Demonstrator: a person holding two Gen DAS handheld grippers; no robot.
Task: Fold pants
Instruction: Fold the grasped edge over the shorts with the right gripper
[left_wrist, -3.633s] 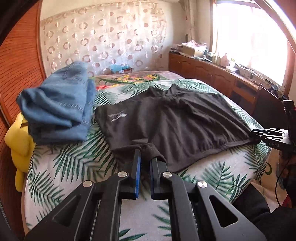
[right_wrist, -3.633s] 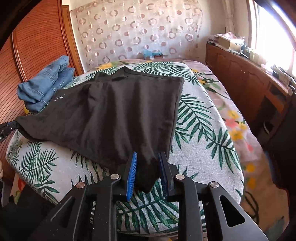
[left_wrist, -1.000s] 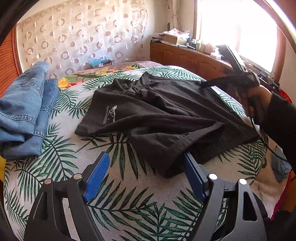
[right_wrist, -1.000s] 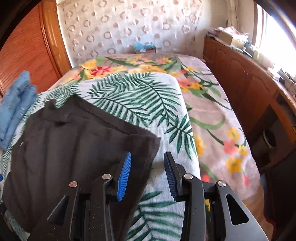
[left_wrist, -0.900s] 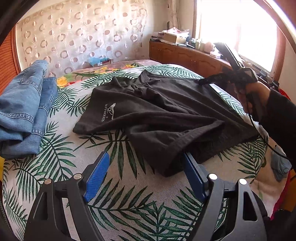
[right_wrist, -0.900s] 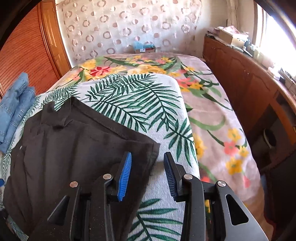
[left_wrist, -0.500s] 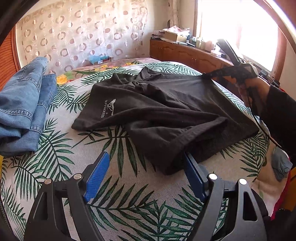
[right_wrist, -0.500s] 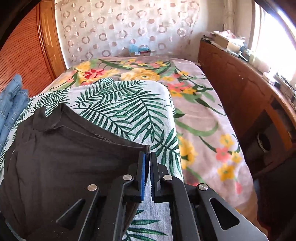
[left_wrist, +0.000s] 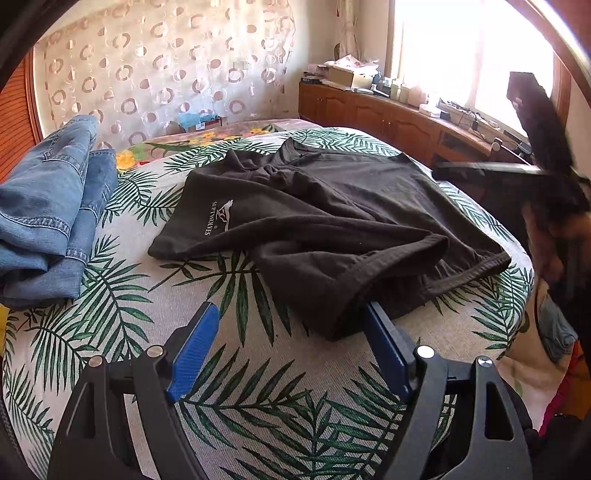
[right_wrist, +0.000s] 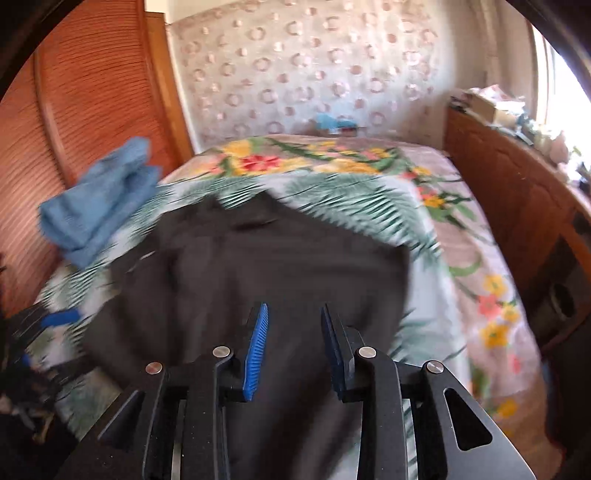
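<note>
Since half a second ago: right gripper (right_wrist: 291, 345) pulled back from the far right corner of the black pants (left_wrist: 332, 221), now over the middle of the dark cloth; right-wrist view smeared by motion. Jaws, pinched together at that earlier moment, now parted and opening; blue pads (right_wrist: 256, 350) clear of the fabric, nothing gripped between them. Same tool visible in the left-wrist view as a dark blurred shape at the right edge (left_wrist: 484, 170), raised above the near right side of the garment, carried by a hand (left_wrist: 554, 236) in a dark sleeve.

Left gripper (left_wrist: 291, 343) unchanged in position: released, jaws spread wide, low over the palm-leaf bedcover (left_wrist: 240, 387). Right-hand pad (left_wrist: 384, 345) just beside the nearest folded edge of the garment, partly tucked behind it; contact cannot be told. Left-hand pad over bare bedcover, apart from the cloth.

Black pants spread across the middle of the bed, one part folded over itself toward the near edge, white logo print (left_wrist: 218, 218) facing up on the left portion.

Folded blue jeans (left_wrist: 51, 206) stacked at the left side of the bed, apart from the black garment. Wooden cabinet (left_wrist: 388, 118) along the window wall at right. Patterned curtain (left_wrist: 166, 74) behind the bed.
</note>
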